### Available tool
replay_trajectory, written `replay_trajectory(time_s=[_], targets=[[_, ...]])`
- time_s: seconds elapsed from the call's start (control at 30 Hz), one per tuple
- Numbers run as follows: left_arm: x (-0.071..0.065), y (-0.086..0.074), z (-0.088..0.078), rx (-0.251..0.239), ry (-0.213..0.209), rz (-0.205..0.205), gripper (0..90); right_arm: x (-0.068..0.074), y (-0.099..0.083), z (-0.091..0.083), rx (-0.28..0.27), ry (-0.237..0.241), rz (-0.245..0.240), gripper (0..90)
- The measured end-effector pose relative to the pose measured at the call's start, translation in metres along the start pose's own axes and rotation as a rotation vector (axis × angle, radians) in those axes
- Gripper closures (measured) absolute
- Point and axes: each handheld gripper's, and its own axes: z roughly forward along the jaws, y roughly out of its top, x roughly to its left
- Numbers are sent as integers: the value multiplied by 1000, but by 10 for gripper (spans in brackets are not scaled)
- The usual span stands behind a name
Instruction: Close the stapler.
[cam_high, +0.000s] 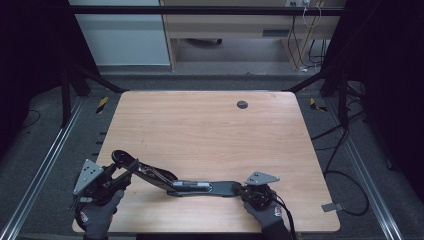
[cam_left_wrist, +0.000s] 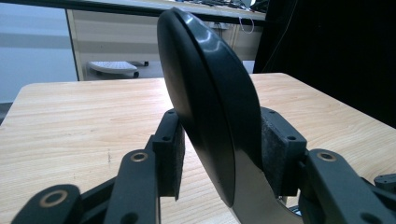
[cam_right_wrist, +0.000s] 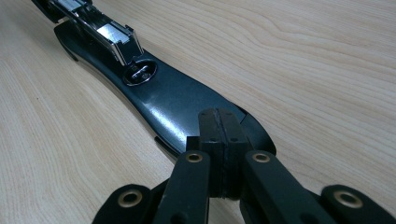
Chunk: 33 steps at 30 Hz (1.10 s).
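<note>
Black stapler (cam_high: 190, 186), swung wide open

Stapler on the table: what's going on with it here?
A person in dark gloves works a large black stapler opened out flat on the wooden table, one gripper at each end. The left gripper has the stapler's raised black top arm between its jaws, the pads at or near its sides. The right gripper, jaws shut together, presses down on the stapler's base on the tabletop.
</note>
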Motion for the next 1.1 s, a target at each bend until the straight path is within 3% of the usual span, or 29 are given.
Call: replay_trajectory(time_s=[0.47,1.1], targets=[[-3,2,0,0,7,-19,556,0,0,2,-13,-7,1,900],[-15,8,4,-6,5,-10,576,-2,-1,1,-16,-7,2,900]])
